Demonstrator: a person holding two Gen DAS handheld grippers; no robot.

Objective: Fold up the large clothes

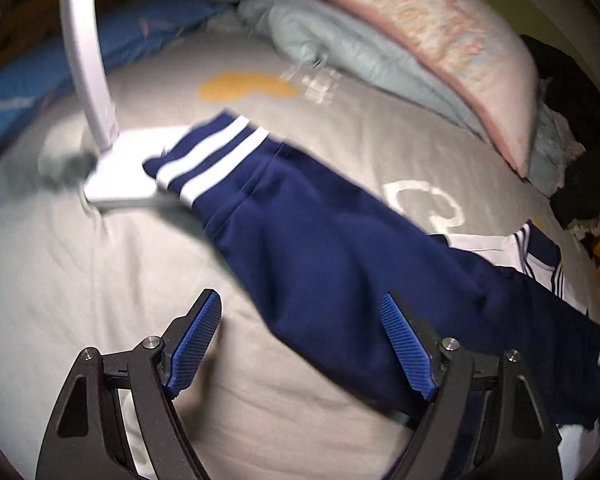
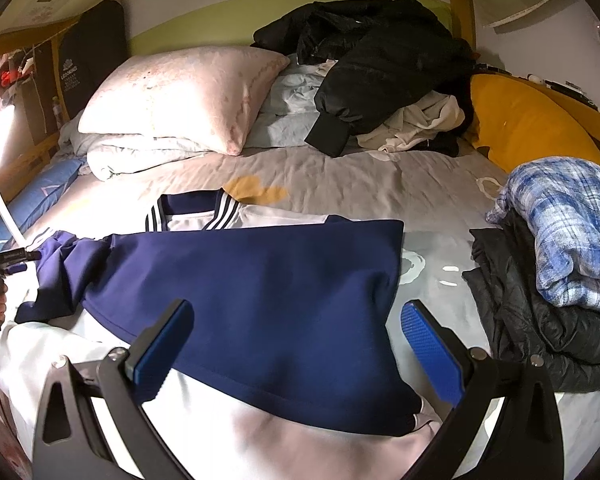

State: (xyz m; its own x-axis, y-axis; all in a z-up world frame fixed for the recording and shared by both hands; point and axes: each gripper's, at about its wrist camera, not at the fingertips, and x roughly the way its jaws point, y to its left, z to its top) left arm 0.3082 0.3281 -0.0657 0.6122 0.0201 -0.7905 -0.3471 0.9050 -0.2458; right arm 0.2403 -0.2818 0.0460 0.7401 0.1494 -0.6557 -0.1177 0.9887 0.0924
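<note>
The navy and white jacket (image 2: 260, 292) lies spread flat on the bed (image 2: 340, 176) for folding, its striped sleeve (image 1: 300, 216) stretched out to the left, while the left gripper (image 1: 300, 340) and right gripper (image 2: 296, 344) hover over it, jaws apart and holding nothing.

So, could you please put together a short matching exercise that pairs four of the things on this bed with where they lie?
Things:
1. pink pillow
2. black coat
3. checked shirt
4. sleeve cuff

Places:
A. on top of the dark quilted jacket at the right
B. on the white lamp base
C. on the folded pale quilt at the head of the bed
D. heaped on crumpled clothes beside the yellow cushion

Pairs: 1-C, 2-D, 3-A, 4-B
</note>
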